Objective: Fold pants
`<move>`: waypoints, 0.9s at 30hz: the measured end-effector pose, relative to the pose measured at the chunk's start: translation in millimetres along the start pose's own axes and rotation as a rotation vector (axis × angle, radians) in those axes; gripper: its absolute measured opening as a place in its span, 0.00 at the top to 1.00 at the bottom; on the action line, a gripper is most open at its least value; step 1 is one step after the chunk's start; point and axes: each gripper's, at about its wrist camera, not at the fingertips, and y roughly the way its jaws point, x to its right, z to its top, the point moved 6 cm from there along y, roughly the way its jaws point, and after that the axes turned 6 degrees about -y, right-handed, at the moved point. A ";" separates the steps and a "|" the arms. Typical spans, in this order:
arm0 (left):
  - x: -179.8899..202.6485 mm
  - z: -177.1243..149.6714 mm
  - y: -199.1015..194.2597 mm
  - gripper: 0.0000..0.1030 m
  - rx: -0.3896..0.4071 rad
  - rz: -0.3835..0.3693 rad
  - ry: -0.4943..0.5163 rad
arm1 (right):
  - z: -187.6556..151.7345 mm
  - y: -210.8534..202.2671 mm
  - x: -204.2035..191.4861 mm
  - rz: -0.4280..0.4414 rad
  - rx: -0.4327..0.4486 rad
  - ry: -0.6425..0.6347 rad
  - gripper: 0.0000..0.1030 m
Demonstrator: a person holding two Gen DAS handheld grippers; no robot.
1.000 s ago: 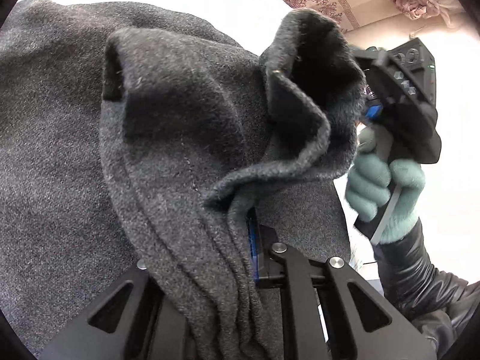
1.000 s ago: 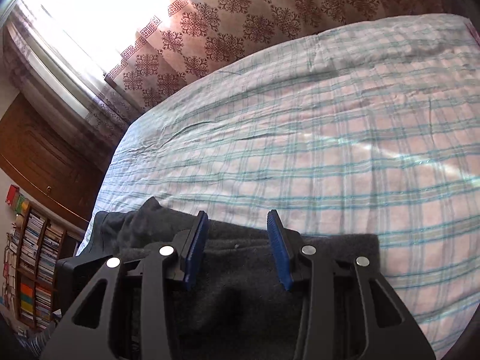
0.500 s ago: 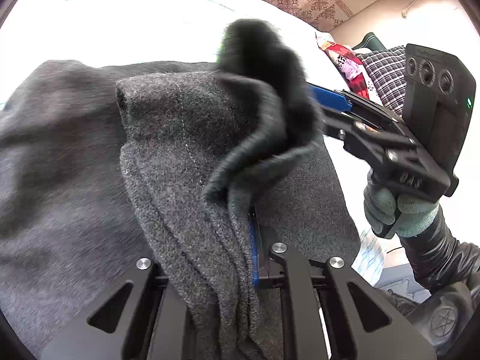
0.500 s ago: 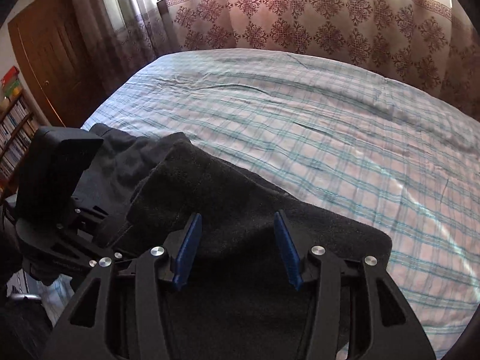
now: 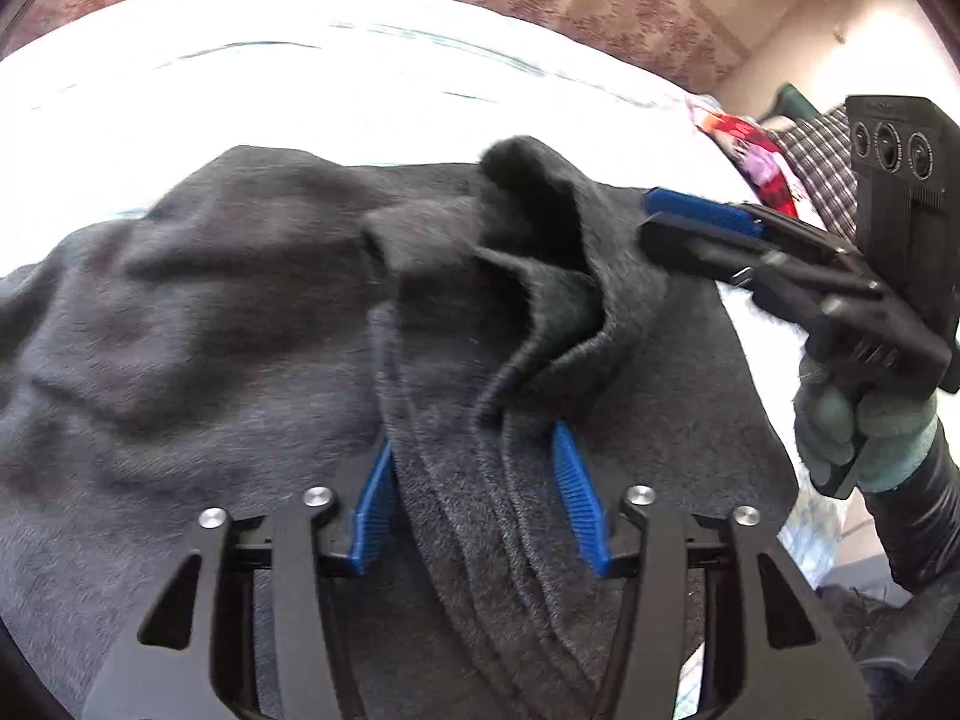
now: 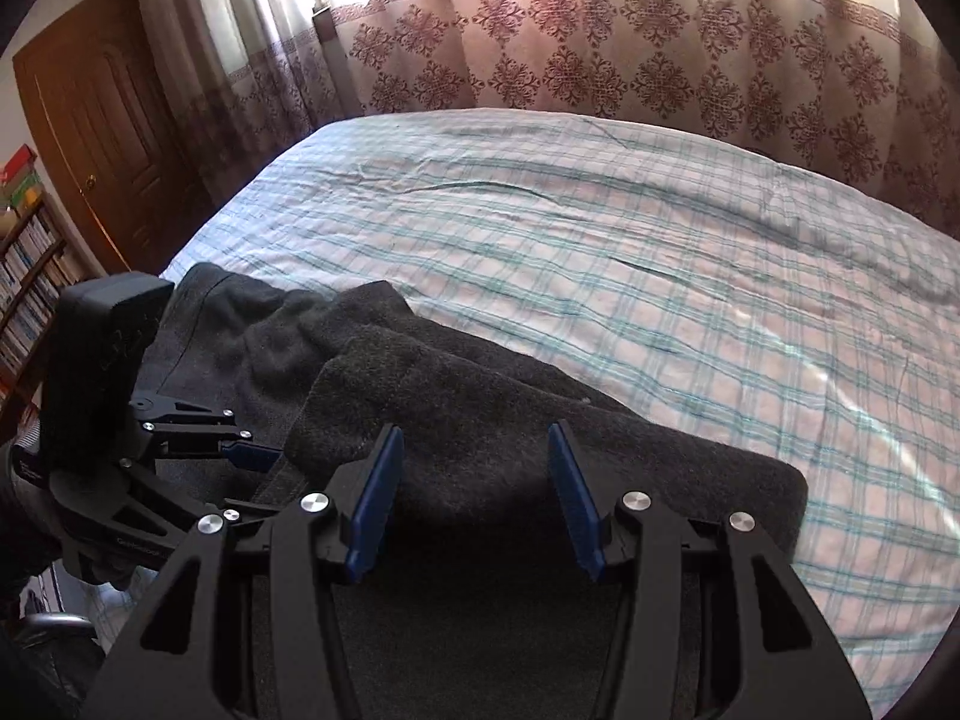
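The dark grey fleece pants (image 5: 210, 330) lie folded on the plaid bed sheet (image 6: 660, 276) near its front edge. In the left wrist view a bunched fold of the pants (image 5: 480, 480) rests between the spread blue pads of my left gripper (image 5: 474, 498), which is open. My right gripper (image 6: 474, 492) is open and empty, just above the folded pants (image 6: 480, 414). The right gripper also shows in the left wrist view (image 5: 708, 222), over the pants' right edge. The left gripper shows at the left of the right wrist view (image 6: 252, 456).
A patterned curtain (image 6: 600, 60) hangs behind the bed. A wooden door (image 6: 102, 138) and a bookshelf (image 6: 24, 276) are at the left. Checked and red cloth items (image 5: 780, 162) lie at the bed's far right. The sheet stretches beyond the pants.
My left gripper has opened and released the pants fold it was clamping. My right gripper has swung over the folded pants and stayed open.
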 end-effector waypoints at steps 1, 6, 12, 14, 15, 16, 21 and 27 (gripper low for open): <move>-1.1 -2.7 -1.1 0.46 -0.005 0.000 -0.019 | 3.6 12.7 -4.7 -0.017 -0.028 -0.023 0.51; -4.6 -16.5 1.1 0.45 -0.005 0.036 0.012 | 21.1 58.7 -16.7 -0.056 -0.080 -0.068 0.35; -20.8 -11.1 -14.0 0.44 0.031 0.032 -0.020 | 25.0 41.2 -10.1 -0.021 0.005 0.019 0.33; -36.3 -1.8 -24.4 0.40 0.054 0.027 -0.050 | 25.3 8.4 1.1 -0.012 0.083 0.070 0.33; -36.7 5.1 -25.7 0.38 0.064 0.015 -0.064 | 23.7 -7.4 7.5 -0.029 0.113 0.083 0.32; -35.8 12.4 -25.9 0.36 0.072 0.001 -0.075 | 20.2 -23.5 15.1 -0.047 0.139 0.096 0.32; -28.6 44.8 -14.9 0.32 0.094 0.056 -0.084 | -17.9 -83.5 68.4 -0.184 0.182 0.219 0.32; -36.1 67.4 3.7 0.32 0.073 0.108 -0.139 | -69.8 -100.4 93.4 -0.235 0.139 0.315 0.32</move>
